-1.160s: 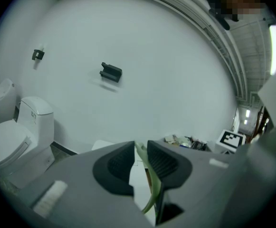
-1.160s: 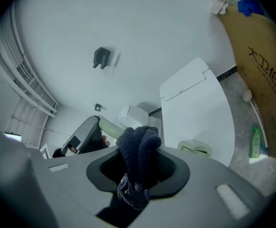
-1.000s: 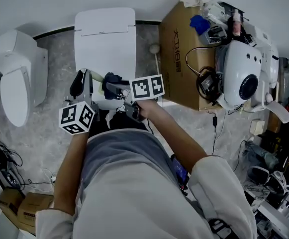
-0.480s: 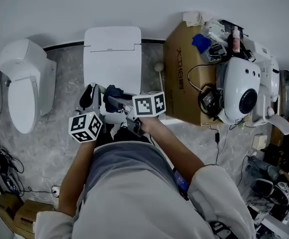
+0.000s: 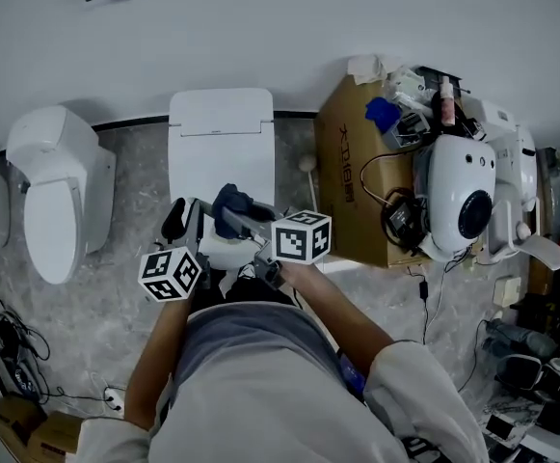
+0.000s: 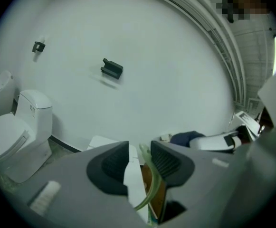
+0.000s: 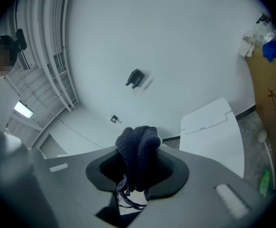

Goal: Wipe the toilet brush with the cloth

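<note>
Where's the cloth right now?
The dark blue cloth is clamped in the right gripper's jaws. In the head view it is at centre, just right of the left gripper, at the near end of the shut-lidded white toilet.

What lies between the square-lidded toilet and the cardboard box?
A thin stick with a round white head, on the grey floor; the head view shows it clearly.

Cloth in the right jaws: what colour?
The cloth is dark navy, knitted; clearest in the right gripper view.
</note>
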